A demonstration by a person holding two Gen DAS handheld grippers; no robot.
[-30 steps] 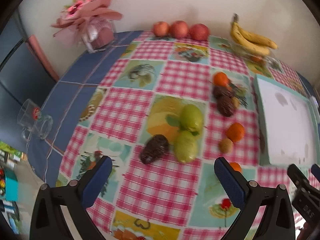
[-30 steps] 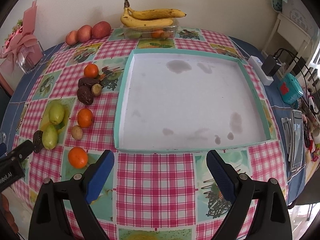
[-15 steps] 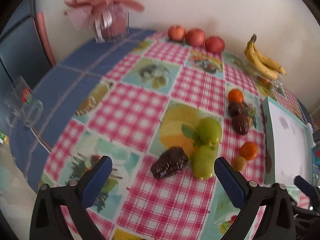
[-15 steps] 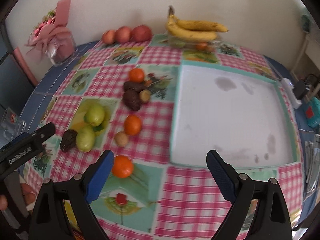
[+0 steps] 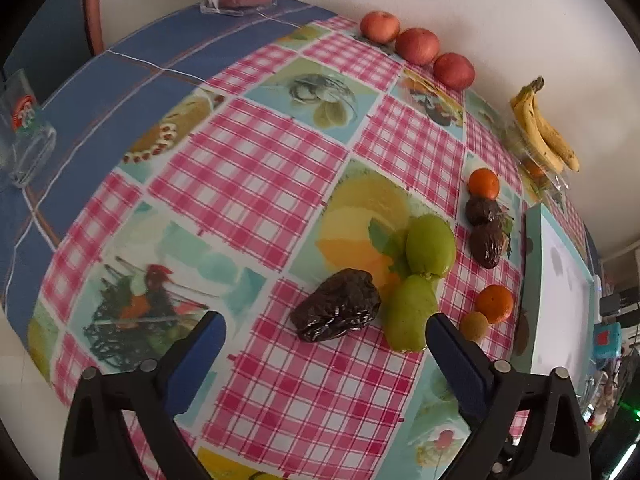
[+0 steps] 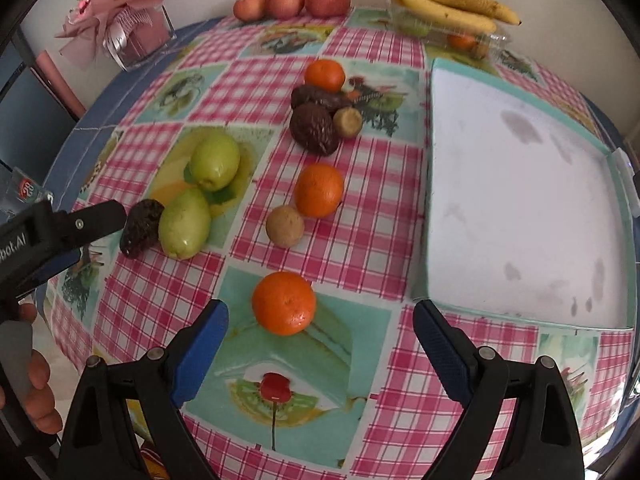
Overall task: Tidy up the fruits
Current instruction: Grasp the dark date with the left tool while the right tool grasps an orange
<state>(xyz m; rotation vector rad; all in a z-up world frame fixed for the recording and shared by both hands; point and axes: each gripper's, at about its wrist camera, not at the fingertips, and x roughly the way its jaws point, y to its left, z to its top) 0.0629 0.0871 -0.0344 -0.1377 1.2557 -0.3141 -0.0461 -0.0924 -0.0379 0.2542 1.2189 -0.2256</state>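
Note:
My left gripper [image 5: 324, 330] hovers over a dark wrinkled fruit [image 5: 336, 312] that lies just past its tips. Its jaws are closing, and the pads touch nothing. Two green fruits [image 5: 408, 316] [image 5: 430, 244] lie right of that fruit, the nearer one close to the right finger. My right gripper [image 6: 320, 314] is open above an orange [image 6: 284, 304], which sits between the tips, nearer the left one. Two more oranges [image 6: 319, 190] [image 6: 324, 74], two small brown fruits [image 6: 285, 226] [image 6: 348, 122] and two dark fruits [image 6: 314, 128] lie in a row further back.
An empty turquoise tray [image 6: 424, 200] with a white bottom lies to the right. Three apples [image 6: 288, 0] and bananas [image 6: 448, 4] on a clear box [image 6: 492, 38] stand along the wall. A pink bouquet [image 6: 120, 16] and a glass mug [image 5: 24, 132] are on the left.
Both grippers have sunk toward the table. The left one rolled and closed in on the dark fruit. The right one moved left from the tray's front to over the nearest orange.

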